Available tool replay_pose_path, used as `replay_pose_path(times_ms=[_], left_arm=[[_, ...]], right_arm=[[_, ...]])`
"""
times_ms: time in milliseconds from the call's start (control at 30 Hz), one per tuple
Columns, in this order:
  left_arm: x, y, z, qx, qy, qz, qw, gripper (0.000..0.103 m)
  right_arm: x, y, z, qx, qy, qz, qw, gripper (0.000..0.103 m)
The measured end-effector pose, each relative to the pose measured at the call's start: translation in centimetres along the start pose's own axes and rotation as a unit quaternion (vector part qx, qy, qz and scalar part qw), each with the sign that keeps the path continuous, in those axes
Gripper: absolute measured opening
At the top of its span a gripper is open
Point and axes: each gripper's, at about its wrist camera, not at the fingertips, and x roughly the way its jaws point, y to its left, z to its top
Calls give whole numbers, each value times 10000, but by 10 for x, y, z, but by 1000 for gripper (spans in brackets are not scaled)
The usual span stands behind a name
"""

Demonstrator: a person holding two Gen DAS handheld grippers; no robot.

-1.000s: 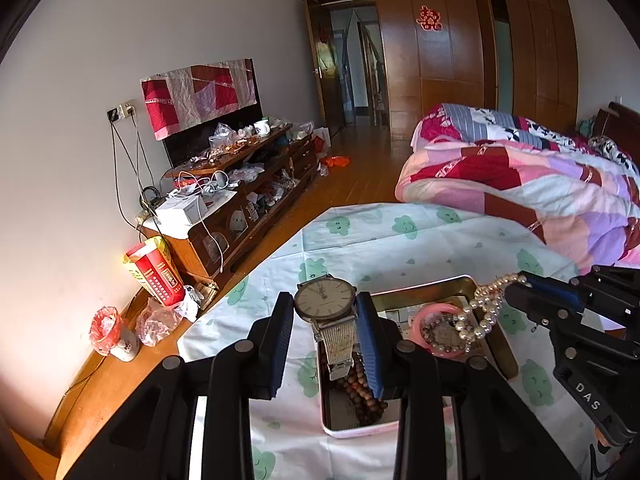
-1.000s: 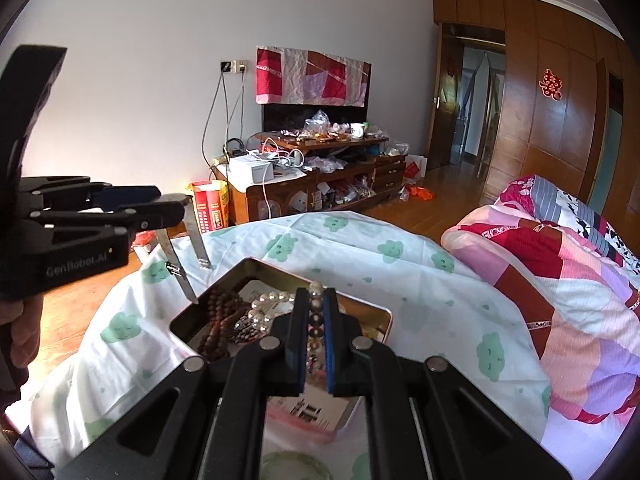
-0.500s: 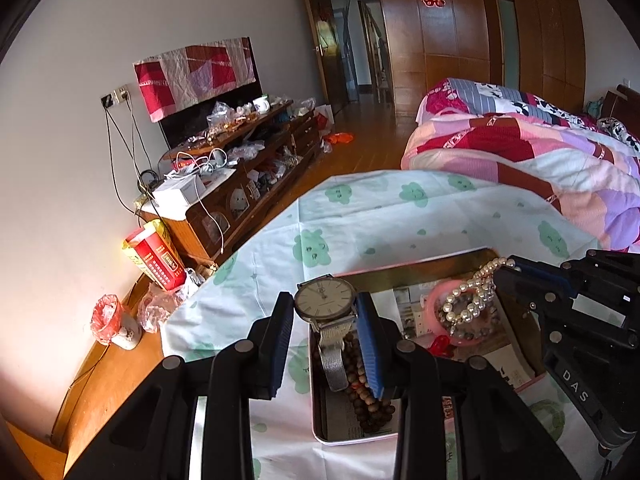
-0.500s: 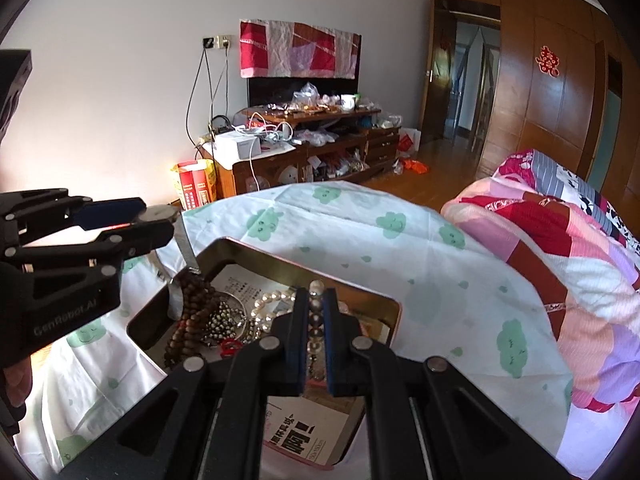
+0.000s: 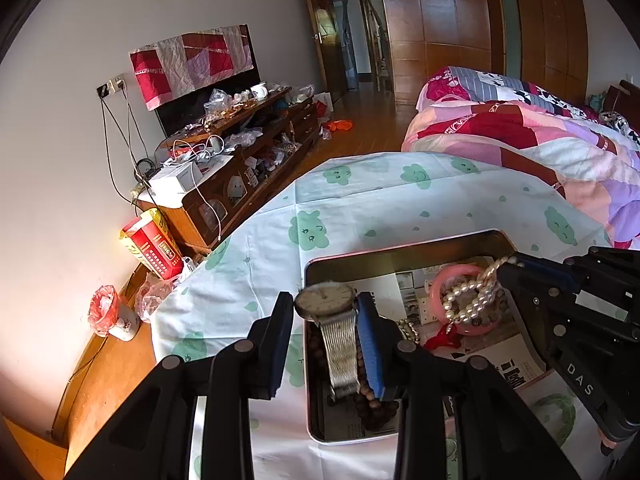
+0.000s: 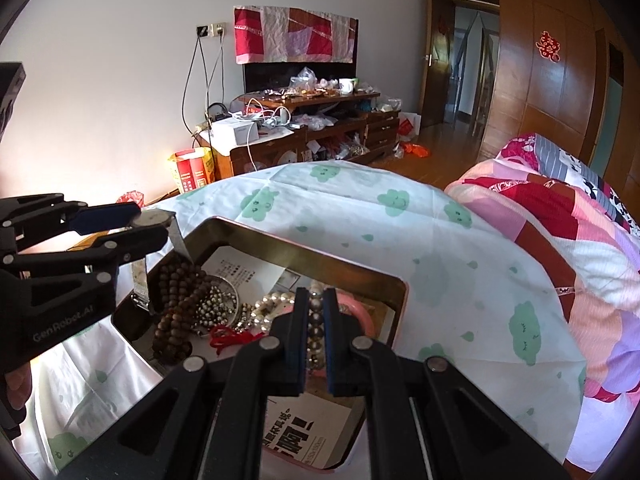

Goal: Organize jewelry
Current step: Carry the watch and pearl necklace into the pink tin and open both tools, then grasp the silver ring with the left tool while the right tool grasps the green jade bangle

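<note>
A metal tin tray (image 5: 404, 246) (image 6: 280, 240) sits on the cloud-print cloth. My left gripper (image 5: 325, 312) is shut on a silver wristwatch (image 5: 326, 300) and holds it over the tray's left part; its metal band (image 5: 341, 354) hangs down. It also shows in the right wrist view (image 6: 150, 218). My right gripper (image 6: 316, 320) is shut on a pearl necklace (image 5: 472, 296) over the tray's right part. Brown wooden beads (image 6: 176, 304), a pink bangle (image 5: 440, 280), a red cord (image 6: 232, 338) and silver beads (image 6: 218, 306) lie in the tray.
The cloud-print cloth (image 5: 360, 200) covers a round table. A pink patchwork quilt on a bed (image 5: 540, 140) lies to the right. A cluttered wooden TV stand (image 5: 240, 160) stands along the left wall. A printed card with a green bangle picture (image 5: 556, 412) lies beside the tray.
Both grippers have come down lower and closer over the tray, each still holding its piece. The watch band now hangs into the tray's left part.
</note>
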Motion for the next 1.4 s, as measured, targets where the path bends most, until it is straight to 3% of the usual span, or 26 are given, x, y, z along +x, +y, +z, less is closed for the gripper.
replay_pose_path(times_ms=[67, 133, 200, 233, 267, 300, 500, 767, 1033, 1400], left_arm=[[-1, 0, 0, 55, -2, 40, 10000, 38], [-4, -2, 0, 85, -65, 125, 9999, 53], [-9, -3, 0, 101, -196, 251, 9994, 74], [-11, -2, 0, 112, -244, 301, 9992, 75], [-13, -2, 0, 115, -249, 324, 9991, 75], [-13, -1, -1, 102, -233, 309, 9992, 75], [-21, 10, -18, -166, -102, 374, 9991, 75], [-57, 6, -78, -448, -161, 379, 9981, 75], [-41, -9, -118, -511, 343, 227, 9978, 75], [-35, -15, -120, -509, 460, 101, 9976, 75]], right_arm=[[1, 1, -1, 4, 20, 40, 10000, 9], [0, 2, -2, -18, -9, 12, 10000, 11], [0, 2, -3, 9, 3, 22, 10000, 22], [0, 2, -4, 45, 4, 45, 10000, 34], [-1, 1, -4, 63, 1, 38, 10000, 44], [-2, 1, -4, 81, -14, 20, 10000, 47], [-15, -5, -16, 213, 71, -139, 9997, 53], [-50, -12, -50, 359, 134, -246, 9990, 69], [-55, 2, -93, 473, 443, -33, 9979, 73], [-29, 15, -110, 301, 1019, 98, 9943, 76]])
